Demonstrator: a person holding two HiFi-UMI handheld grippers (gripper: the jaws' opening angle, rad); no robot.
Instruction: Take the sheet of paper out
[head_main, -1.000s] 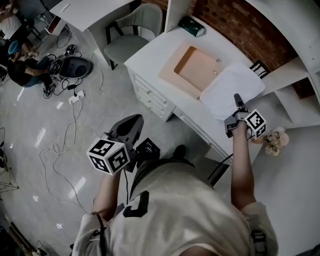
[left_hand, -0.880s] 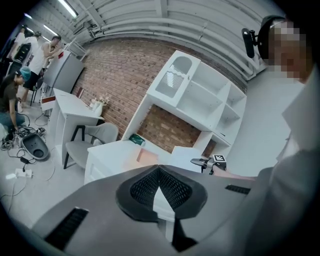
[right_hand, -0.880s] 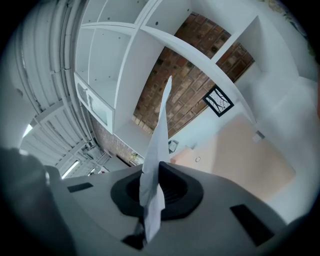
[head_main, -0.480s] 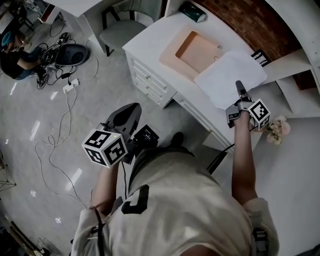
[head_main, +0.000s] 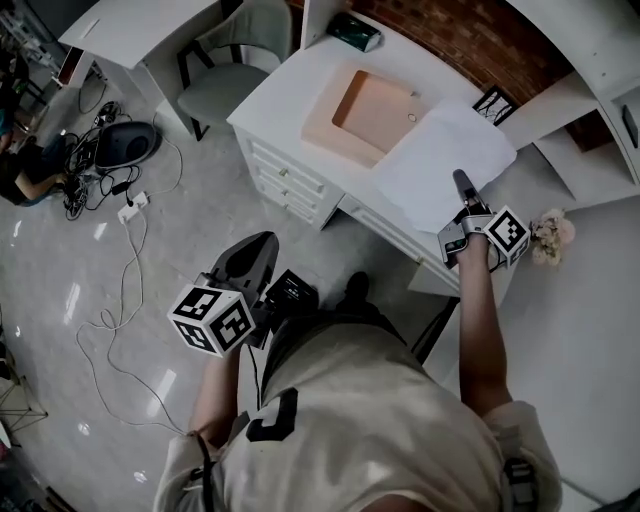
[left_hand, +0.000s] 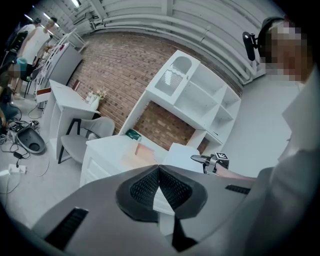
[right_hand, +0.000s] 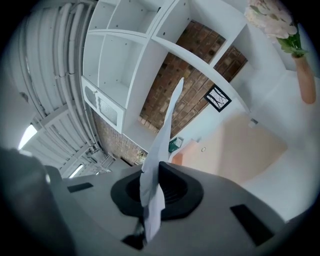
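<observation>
A white sheet of paper (head_main: 440, 160) lies part lifted over the white desk (head_main: 300, 80), beside a peach folder (head_main: 365, 110) that lies flat. My right gripper (head_main: 462, 185) is shut on the sheet's near edge. In the right gripper view the sheet (right_hand: 165, 125) stands edge-on, pinched between the jaws of that gripper (right_hand: 159, 167), with the folder (right_hand: 245, 145) beyond it. My left gripper (head_main: 250, 262) hangs over the floor, well short of the desk, shut with nothing in it. In the left gripper view its tips (left_hand: 159, 167) meet, and the sheet (left_hand: 177, 151) shows past them.
The desk has drawers (head_main: 290, 185) on its front. A green box (head_main: 355, 30) and a small picture frame (head_main: 495, 103) sit at the back, pale flowers (head_main: 552, 235) at the right. A chair (head_main: 225, 85) stands left; cables and a black device (head_main: 125, 145) lie on the floor.
My right gripper has drawn back a little from the folder and risen, bringing the sheet with it. The left gripper has hardly shifted. The head camera has swung.
</observation>
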